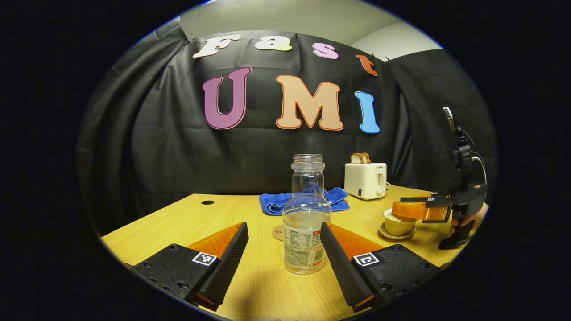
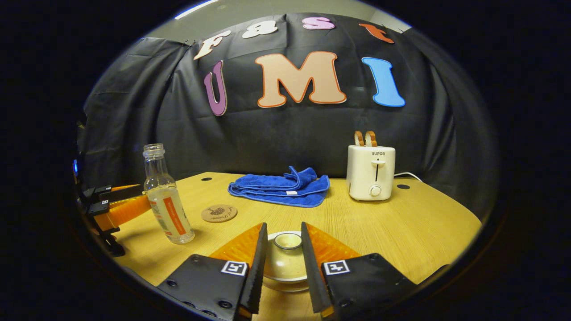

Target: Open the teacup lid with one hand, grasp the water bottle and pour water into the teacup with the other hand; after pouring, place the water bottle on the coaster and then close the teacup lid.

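Observation:
A clear, capless water bottle with a little water stands upright on the table. My left gripper is open, one finger on each side of the bottle; the finger on the right looks close to the bottle, the other stands apart. In the right gripper view the bottle stands at the left with the left gripper's fingers reaching in behind it. My right gripper flanks the knob of the teacup lid, with a thin gap on one side. The lidded teacup rests on a saucer. A round coaster lies beyond the bottle.
A folded blue towel lies at the back middle of the wooden table. A white toaster with two slices of bread stands at the back right. A hand holds the right gripper's handle near the table edge.

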Available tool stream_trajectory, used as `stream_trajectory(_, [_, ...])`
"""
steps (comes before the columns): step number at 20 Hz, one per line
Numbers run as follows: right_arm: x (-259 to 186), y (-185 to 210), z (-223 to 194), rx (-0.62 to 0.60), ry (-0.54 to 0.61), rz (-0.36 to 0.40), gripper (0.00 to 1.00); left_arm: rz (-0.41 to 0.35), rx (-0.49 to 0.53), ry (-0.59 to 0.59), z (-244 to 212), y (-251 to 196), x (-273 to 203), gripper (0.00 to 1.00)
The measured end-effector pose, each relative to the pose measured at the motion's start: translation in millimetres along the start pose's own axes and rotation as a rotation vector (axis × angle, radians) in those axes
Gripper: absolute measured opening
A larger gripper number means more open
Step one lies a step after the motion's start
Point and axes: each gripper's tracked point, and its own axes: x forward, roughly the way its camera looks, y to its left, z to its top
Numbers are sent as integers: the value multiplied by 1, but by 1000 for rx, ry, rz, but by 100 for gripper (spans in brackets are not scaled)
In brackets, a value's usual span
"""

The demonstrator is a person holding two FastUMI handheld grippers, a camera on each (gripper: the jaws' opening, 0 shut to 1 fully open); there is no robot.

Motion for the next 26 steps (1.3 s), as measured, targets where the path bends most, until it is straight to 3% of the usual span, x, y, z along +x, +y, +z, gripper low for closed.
stream_trajectory(6, [0, -4, 4, -4, -18, -23, 32, -10, 1, -1, 0, -2, 1, 95])
stream_trajectory(17, [-18, -7, 22, -5, -152, -45, 32, -102, 0, -2, 0, -21, 15, 95])
stream_trajectory(26, [-29, -28, 24, -3, -170, -81, 31, -135, 3, 18, -4, -32, 42, 95])
